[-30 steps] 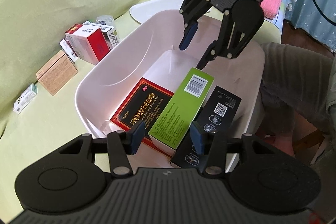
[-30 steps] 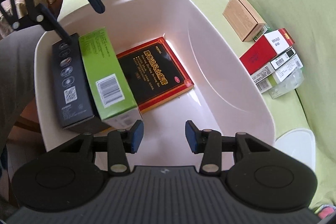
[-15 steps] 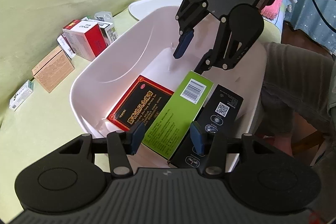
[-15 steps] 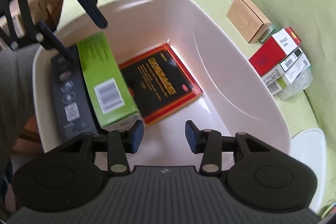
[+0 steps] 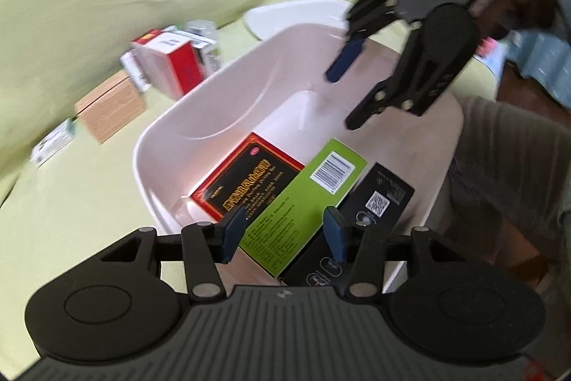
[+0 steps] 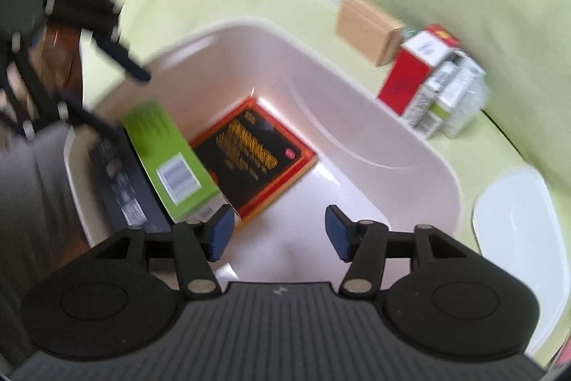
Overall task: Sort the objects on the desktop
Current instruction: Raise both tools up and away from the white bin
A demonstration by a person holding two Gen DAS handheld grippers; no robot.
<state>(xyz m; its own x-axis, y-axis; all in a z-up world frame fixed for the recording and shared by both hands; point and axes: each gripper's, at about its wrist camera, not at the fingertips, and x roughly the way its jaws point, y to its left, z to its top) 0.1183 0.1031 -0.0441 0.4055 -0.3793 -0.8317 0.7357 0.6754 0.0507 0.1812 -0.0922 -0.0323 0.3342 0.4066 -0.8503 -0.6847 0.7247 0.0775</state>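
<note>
1. Between picks, by the look of it: left gripper (image 5: pixel 282 234) and right gripper (image 6: pixel 278 232) both over the bin (image 5: pixel 157 134), jaws wide, nothing held.
2. Already in the bin: red-black box (image 5: pixel 246 181) flat on the floor, just ahead of the left jaws; green box (image 5: pixel 303 199) leaning across it between those jaws; black box (image 5: pixel 360 220) against the wall by the right-hand finger.
3. From the right view: green box (image 6: pixel 167 163) and black box (image 6: pixel 121 181) ahead-left of the jaws, red-black box (image 6: pixel 257 159) straight ahead, bare floor nearest.
4. Still to sort, outside on the green surface (image 5: pixel 71 202), far ahead-right of the right jaws: tan box (image 6: pixel 367 31), red-white box (image 6: pixel 410 77), a cluster of small boxes (image 6: pixel 442 102) touching it. Small white box (image 5: pixel 53 145) apart, far left of the left jaws.
5. Next move, probably: lift clear of the rim, cross to the pile, close on one box by its narrow sides.
6. In the way: the bin wall between jaws and pile; boxes packed tight, so little finger room; the two grippers close together over the bin.
7. White lid (image 6: pixel 517 224) right of the right jaws, beside the bin; heavy blur in both views.
</note>
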